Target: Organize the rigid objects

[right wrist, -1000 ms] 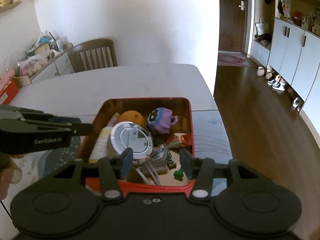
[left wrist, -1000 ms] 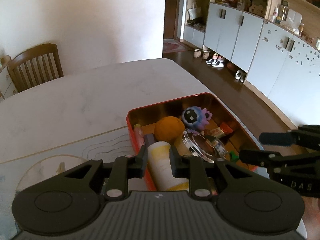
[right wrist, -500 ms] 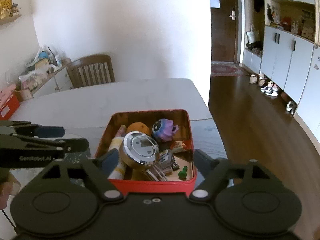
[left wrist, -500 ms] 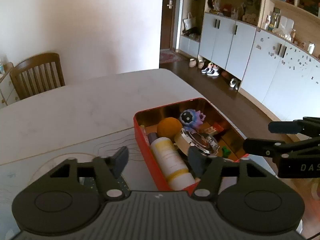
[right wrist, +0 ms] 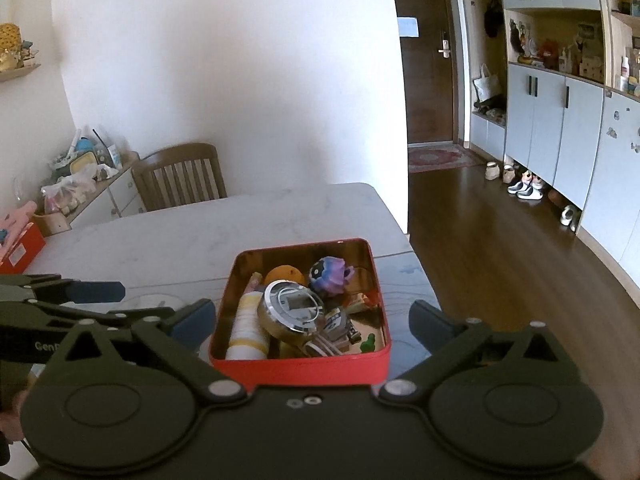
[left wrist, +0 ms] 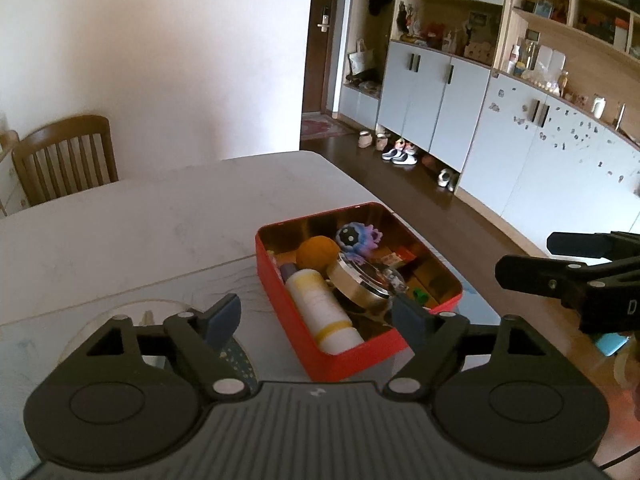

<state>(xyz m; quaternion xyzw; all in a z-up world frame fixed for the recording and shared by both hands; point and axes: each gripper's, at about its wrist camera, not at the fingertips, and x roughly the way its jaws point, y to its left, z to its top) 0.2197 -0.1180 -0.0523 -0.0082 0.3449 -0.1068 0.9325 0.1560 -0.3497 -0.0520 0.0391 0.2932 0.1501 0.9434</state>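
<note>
A red tin box stands on the table near its right edge. Inside lie a white bottle with a yellow band, a round silver timer, an orange ball, a purple toy and small items. My left gripper hangs above the box's near left side, jaws opening, nothing pressed between them. My right gripper is behind the box's near wall, jaws opening wide, gripping nothing.
A wooden chair stands at the table's far side. A glass plate lies left of the box. The table edge drops to the wooden floor on the right. A red carton sits far left.
Both grippers opened and drew back and up from the box. The left one let go of the white bottle, which now lies in the box; the right jaws spread away from the timer.
</note>
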